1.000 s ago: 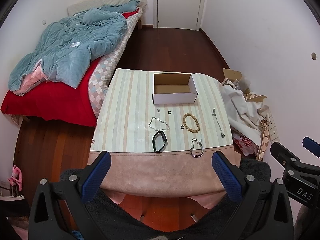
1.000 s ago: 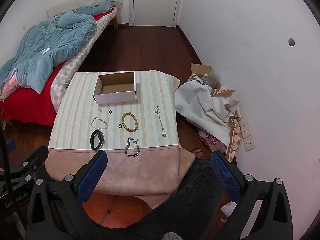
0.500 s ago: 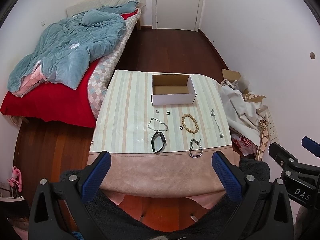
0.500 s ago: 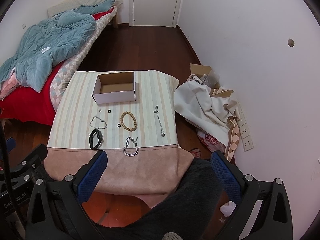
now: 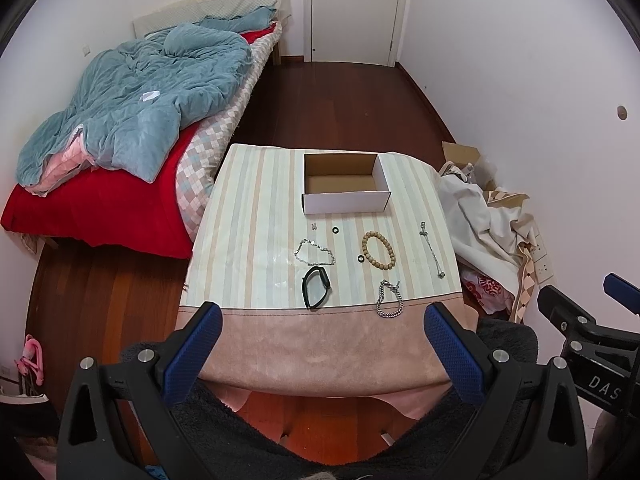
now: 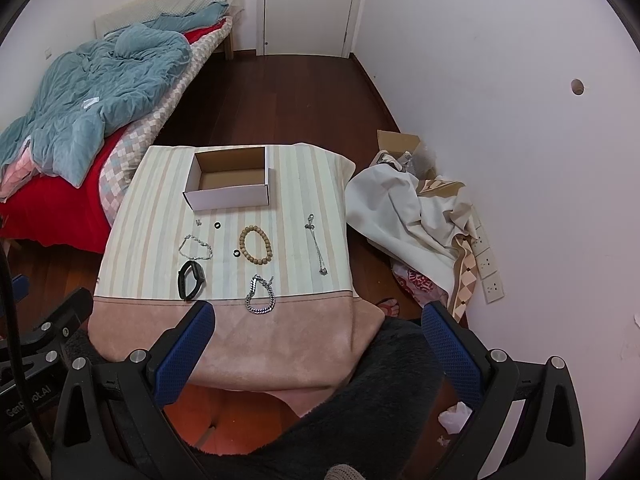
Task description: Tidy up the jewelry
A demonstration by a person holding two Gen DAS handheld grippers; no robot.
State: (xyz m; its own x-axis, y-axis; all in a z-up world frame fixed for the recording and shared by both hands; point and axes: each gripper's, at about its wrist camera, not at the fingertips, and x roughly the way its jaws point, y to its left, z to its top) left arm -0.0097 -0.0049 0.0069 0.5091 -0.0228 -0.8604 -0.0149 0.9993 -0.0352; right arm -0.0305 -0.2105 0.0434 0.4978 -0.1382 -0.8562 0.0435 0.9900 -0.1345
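A small table with a striped cloth (image 5: 248, 240) holds an open, empty white cardboard box (image 5: 346, 202) at its far side. In front of the box lie a wooden bead bracelet (image 5: 379, 250), a black band (image 5: 316, 287), a thick silver chain bracelet (image 5: 389, 304), a thin silver bracelet (image 5: 314, 252), a straight silver chain (image 5: 431, 249) and two small black rings (image 5: 335, 231). The same pieces show in the right wrist view, with the bead bracelet (image 6: 256, 246) and box (image 6: 230, 196). My left gripper (image 5: 320, 344) and right gripper (image 6: 318, 344) are both open and empty, held high before the table's near edge.
A bed with a teal quilt (image 5: 132, 100) stands left of the table. A heap of white cloth and cardboard (image 5: 480, 216) lies on the floor to the right against the wall. Dark wood floor leads to a shut door (image 5: 352, 8).
Both views have drifted very slightly; the table sits a touch lower and to the left in frame. Both grippers stay open and nothing on the table has moved.
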